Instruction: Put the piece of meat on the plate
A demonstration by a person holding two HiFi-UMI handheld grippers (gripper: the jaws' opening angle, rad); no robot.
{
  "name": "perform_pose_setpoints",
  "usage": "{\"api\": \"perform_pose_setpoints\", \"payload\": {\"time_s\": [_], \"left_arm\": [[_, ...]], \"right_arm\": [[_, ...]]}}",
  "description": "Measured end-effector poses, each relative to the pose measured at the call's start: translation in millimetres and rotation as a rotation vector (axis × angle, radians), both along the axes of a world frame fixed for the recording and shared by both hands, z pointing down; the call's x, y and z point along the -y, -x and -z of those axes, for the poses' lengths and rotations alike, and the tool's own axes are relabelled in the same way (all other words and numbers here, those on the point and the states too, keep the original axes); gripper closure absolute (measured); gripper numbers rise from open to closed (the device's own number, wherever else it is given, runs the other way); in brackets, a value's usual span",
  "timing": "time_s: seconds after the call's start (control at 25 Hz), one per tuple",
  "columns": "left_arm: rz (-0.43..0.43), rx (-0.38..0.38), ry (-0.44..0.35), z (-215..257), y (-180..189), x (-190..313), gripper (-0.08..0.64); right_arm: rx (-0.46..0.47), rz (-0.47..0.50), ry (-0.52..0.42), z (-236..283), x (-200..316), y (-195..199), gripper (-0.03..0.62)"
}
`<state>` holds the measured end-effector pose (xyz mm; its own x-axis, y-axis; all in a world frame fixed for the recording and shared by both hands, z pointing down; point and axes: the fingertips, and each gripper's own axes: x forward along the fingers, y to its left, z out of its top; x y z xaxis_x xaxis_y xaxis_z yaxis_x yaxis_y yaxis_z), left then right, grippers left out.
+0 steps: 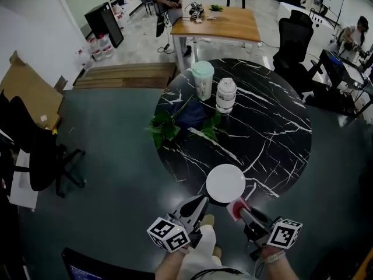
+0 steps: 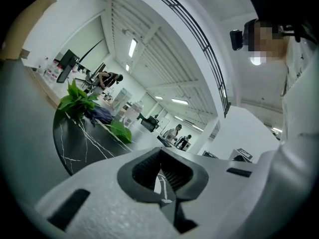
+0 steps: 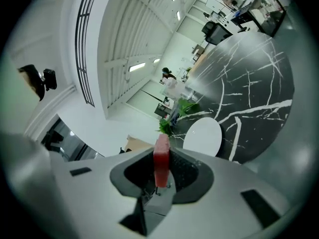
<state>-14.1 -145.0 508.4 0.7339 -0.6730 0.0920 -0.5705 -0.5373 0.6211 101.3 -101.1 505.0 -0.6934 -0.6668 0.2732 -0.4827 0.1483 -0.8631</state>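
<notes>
A red, slab-shaped piece of meat (image 3: 161, 159) stands upright between the pads of my right gripper (image 3: 162, 169), which is shut on it. In the head view the right gripper (image 1: 237, 207) holds the meat (image 1: 236, 209) just off the near rim of the round black marble table (image 1: 274, 127), right beside the empty white plate (image 1: 225, 182). From the right gripper view the plate (image 3: 203, 137) lies just beyond the meat. My left gripper (image 1: 200, 202) hangs level at the table's near edge, left of the plate. Its pads (image 2: 172, 176) meet with nothing between them.
Two lidded cups (image 1: 203, 79) (image 1: 225, 95) stand at the table's far side, with green leaves (image 1: 165, 127) and a dark blue cloth (image 1: 192, 114) near them. Office chairs (image 1: 41, 153) (image 1: 294, 39) flank the table. A wooden desk (image 1: 218, 23) and people are further back.
</notes>
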Motion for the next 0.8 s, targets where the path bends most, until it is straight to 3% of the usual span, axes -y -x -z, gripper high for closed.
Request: {"api": "perform_pose_setpoints", "payload": {"time_s": [0.36,0.68,0.8], "left_arm": [[-0.013,0.023,0.022,-43,0,56,0.551],[0.020,0.007,0.037,-56,9,76,0.551],[0.024,0.003,0.049,-58,10,74,0.551]], "right_arm": [[-0.037,0.026,0.105,-58,68,20,0.506],[0.002,0.043,0.202,-85,96,37,0.505],[-0.067,0.067,0.217,-96,96,35,0.505]]}}
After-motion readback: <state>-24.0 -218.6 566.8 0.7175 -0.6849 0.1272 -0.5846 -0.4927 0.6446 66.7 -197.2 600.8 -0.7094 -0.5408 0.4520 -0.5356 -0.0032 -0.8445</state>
